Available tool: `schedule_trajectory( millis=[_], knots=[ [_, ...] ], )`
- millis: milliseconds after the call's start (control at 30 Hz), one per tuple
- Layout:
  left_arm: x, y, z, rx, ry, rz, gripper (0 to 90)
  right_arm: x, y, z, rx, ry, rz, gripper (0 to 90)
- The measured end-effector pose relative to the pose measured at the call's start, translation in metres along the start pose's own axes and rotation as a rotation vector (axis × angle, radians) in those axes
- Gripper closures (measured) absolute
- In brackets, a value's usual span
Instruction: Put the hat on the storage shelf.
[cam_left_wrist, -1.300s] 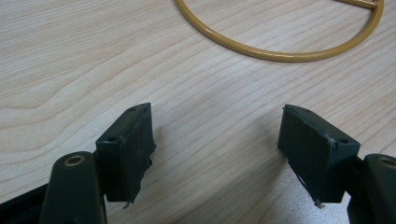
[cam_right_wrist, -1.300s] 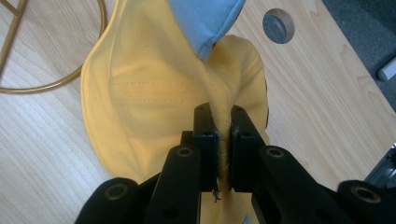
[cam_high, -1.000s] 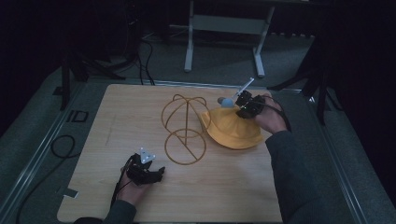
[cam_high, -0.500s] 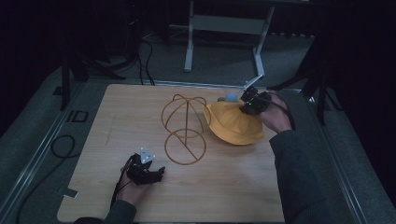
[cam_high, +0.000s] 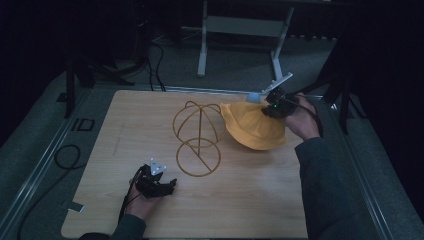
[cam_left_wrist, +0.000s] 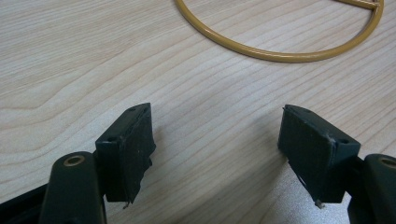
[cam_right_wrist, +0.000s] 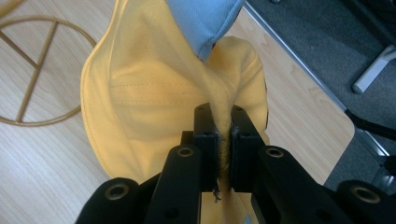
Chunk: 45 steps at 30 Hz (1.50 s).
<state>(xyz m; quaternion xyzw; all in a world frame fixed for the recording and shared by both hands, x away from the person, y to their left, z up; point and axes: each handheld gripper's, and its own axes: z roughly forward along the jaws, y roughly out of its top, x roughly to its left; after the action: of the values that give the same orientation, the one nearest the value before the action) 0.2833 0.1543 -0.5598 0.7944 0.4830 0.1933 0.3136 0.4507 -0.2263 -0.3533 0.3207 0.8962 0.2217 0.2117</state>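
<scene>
Yellow hat (cam_high: 252, 129) now lifted off table (cam_high: 120, 125), pinched by right gripper (cam_high: 274, 106) jaws, left gripper (cam_high: 169, 186) unmoved, jaws spread.

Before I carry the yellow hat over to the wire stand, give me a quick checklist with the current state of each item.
1. Right hand-held gripper shut on the yellow hat: ok, fabric pinched between the jaws.
2. Hat off the table: cannot tell; its lower edge looks close to the wood.
3. Wire hat stand upright, dome bare: ok.
4. Left hand-held gripper open, holding nothing: ok.
5. Left hand-held gripper apart from the stand's base ring: ok.
6. Hat opening facing the dome: cannot tell.
</scene>
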Motion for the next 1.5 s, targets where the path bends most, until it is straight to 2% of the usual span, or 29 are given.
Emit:
schedule_trajectory(
  millis=[200, 367, 933, 1167, 1500],
  knots=[
    [0.000, 0.000, 0.000, 0.002, 0.000, 0.001, 27.0, -0.005, -0.001, -0.012, -0.073, 0.030, 0.032, 84.4],
    [0.000, 0.000, 0.000, 0.002, 0.000, 0.002, 27.0, -0.008, -0.002, -0.021, -0.111, 0.039, 0.048, 84.4],
    [0.000, 0.000, 0.000, 0.003, -0.001, 0.002, 27.0, -0.010, -0.001, -0.040, -0.171, 0.055, 0.049, 84.5],
    [0.000, 0.000, 0.000, 0.003, 0.000, 0.002, 27.0, -0.008, 0.002, -0.053, -0.219, 0.079, 0.045, 84.5],
    [0.000, 0.000, 0.000, 0.004, -0.001, 0.002, 26.9, -0.006, 0.005, -0.059, -0.243, 0.100, 0.037, 84.5]
  ],
)
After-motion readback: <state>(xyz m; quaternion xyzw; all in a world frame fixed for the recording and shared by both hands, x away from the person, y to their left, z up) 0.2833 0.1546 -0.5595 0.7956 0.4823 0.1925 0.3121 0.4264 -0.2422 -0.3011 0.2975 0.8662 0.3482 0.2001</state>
